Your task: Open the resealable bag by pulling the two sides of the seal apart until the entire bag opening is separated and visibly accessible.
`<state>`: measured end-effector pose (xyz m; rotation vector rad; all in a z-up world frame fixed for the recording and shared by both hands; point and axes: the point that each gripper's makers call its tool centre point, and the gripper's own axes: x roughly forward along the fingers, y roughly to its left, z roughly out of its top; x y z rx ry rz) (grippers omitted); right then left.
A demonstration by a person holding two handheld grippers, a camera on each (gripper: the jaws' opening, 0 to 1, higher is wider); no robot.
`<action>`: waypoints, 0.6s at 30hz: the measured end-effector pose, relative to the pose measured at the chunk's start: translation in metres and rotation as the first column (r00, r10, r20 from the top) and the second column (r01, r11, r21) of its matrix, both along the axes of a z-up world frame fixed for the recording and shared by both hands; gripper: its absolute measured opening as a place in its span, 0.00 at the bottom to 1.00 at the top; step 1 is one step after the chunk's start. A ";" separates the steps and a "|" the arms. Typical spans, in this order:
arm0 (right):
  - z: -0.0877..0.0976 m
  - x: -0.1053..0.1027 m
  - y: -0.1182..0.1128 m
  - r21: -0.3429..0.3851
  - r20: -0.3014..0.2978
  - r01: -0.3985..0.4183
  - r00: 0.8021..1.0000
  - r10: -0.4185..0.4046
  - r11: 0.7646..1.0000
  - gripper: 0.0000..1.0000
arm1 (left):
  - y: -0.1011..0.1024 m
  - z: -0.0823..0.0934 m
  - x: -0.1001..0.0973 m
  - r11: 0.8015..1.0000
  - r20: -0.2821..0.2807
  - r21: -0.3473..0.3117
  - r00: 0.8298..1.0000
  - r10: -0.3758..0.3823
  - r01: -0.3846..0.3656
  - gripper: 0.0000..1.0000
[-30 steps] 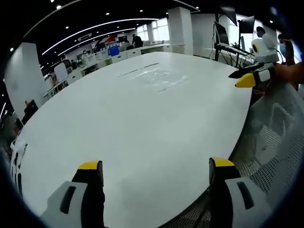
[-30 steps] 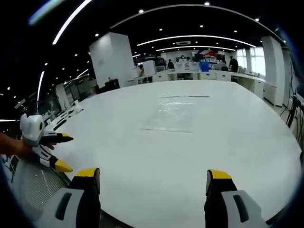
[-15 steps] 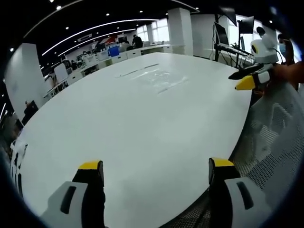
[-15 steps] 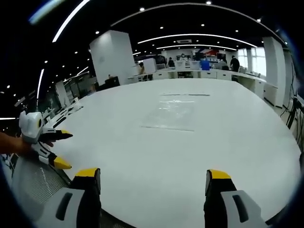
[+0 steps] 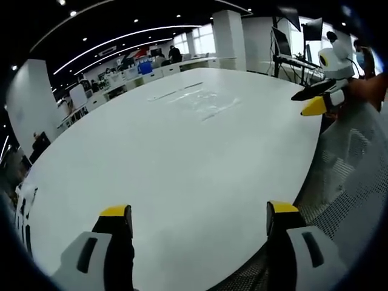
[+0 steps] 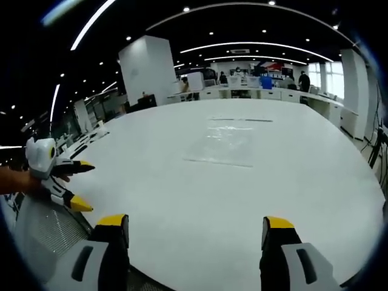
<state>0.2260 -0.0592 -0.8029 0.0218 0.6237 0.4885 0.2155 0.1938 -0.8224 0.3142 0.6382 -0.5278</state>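
Left gripper view: the left gripper (image 5: 199, 221) has its yellow-tipped jaws spread wide over the near edge of the white table (image 5: 151, 163), holding nothing. Below and to the right, a mesh chair back (image 5: 354, 176) is partly cut off by the rim. Farther right, the right gripper (image 5: 315, 100) hangs at the table's edge with its jaws parted and empty. Well beyond both, the resealable bag (image 5: 200, 100) lies flat on the table, clear and faint against the white; its seal is too hard to make out.

Right gripper view: the right gripper (image 6: 197, 221) also stands wide open and empty; the bag (image 6: 224, 145) lies far ahead, the left gripper (image 6: 73, 185) at left.
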 end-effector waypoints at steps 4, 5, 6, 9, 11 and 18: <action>0.001 0.000 0.001 -0.009 0.006 -0.006 1.000 0.007 1.000 0.91 | -0.001 0.002 0.000 1.000 0.009 0.001 1.000 -0.002 0.002 0.90; 0.001 0.000 0.000 -0.010 0.007 -0.006 1.000 0.006 1.000 0.91 | -0.001 0.002 0.000 1.000 0.009 0.000 1.000 -0.002 0.002 0.90; 0.002 0.000 0.000 -0.011 0.011 -0.004 1.000 0.004 1.000 0.91 | 0.000 0.001 0.000 1.000 0.007 -0.001 1.000 -0.001 0.001 0.90; 0.004 0.001 0.000 -0.009 0.019 0.004 1.000 -0.003 1.000 0.92 | 0.000 0.002 0.000 1.000 0.007 -0.005 1.000 -0.003 0.003 0.92; 0.004 0.002 -0.002 -0.015 0.025 0.006 1.000 -0.006 1.000 0.93 | 0.000 0.003 0.000 1.000 0.014 -0.007 1.000 0.000 0.000 0.94; 0.006 0.002 -0.001 -0.014 0.027 0.002 1.000 -0.002 1.000 0.97 | 0.000 0.006 0.001 0.999 0.013 -0.037 1.000 0.011 -0.011 0.99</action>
